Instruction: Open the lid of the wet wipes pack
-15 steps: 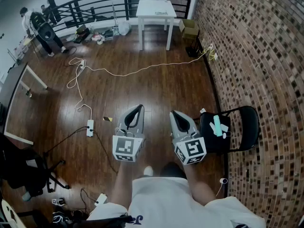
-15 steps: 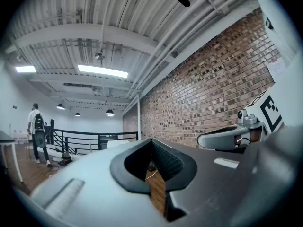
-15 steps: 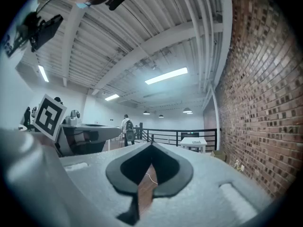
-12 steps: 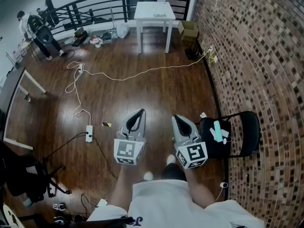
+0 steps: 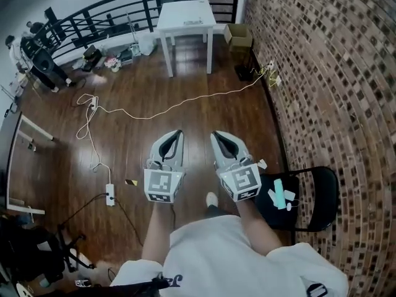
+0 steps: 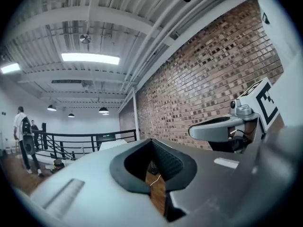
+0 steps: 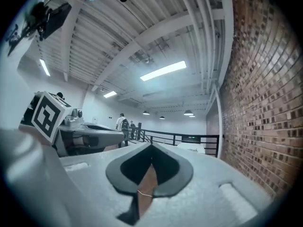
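From the head view, the person has stepped forward over the last half second. The black chair [image 5: 269, 214] with the teal things [image 5: 279, 194] on its seat has dropped back beside their right hip, and one foot [image 5: 211, 198] shows ahead of the body on the wooden floor [image 5: 204, 113]. The white counter [image 5: 176, 14] by the railing [image 5: 117, 11] is still well ahead. The left claw [image 5: 178, 132] and right claw [image 5: 215, 134] are carried level, side by side and now closer together, both clenched on nothing. I cannot pick out the wet wipes pack. A small flat thing [image 5: 193, 21] lies on the counter, too small to name, so the pack may be there or among the things on the chair.

In the left gripper view, the jaws meet at their tips with only floor showing through the gap behind them. The other claw floats just to the right against the brick wall [image 6: 208, 74].

The right gripper view shows the same, jaws together and empty, pointing toward the railing.

By my reading this is only the walk-up, and the lid has not been approached yet.
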Demonstrator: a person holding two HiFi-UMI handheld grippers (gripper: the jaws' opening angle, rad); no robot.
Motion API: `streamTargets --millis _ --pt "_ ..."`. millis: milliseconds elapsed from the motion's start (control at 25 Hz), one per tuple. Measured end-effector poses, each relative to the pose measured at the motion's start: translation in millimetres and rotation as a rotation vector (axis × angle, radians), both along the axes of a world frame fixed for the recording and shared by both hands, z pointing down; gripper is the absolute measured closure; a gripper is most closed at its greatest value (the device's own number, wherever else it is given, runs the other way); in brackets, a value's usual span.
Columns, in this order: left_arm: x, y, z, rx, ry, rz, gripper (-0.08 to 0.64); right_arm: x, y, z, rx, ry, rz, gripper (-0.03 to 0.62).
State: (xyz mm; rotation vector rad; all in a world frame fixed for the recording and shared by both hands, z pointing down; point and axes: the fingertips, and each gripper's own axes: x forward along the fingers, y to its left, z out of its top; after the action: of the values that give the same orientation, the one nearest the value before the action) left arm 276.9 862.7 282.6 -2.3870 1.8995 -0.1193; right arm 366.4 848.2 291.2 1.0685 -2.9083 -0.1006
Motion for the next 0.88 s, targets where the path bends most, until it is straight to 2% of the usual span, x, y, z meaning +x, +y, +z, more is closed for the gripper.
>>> streamTargets --millis 160,280,440,600,720,880 --pt "5 -75 -12 0.010 0.000 -0.015 0.543 1 -88 -12 -0.011 -0.014 -0.010 0.600" --pt "1 -116 -3 -0.050 0.013 -0.027 0.543 -5 -127 -1 -0.056 -0.028 -0.027 0.600" --pt "-11 -173 17 -0.109 0.017 0.004 0.543 -23 -177 19 -0.120 -0.055 -0.041 0.600" --pt "-28 -244 33 -0.114 0.010 0.022 0.543 -43 -236 32 -0.128 -0.049 -0.043 0.600" --pt "-49 -304 51 -0.125 -0.077 0.017 0.543 -57 -291 49 -0.147 -0.028 0.003 0.600" --pt "-87 -389 43 -0.084 -0.030 0.073 0.543 -99 -375 55 -0.177 -0.007 0.037 0.600"
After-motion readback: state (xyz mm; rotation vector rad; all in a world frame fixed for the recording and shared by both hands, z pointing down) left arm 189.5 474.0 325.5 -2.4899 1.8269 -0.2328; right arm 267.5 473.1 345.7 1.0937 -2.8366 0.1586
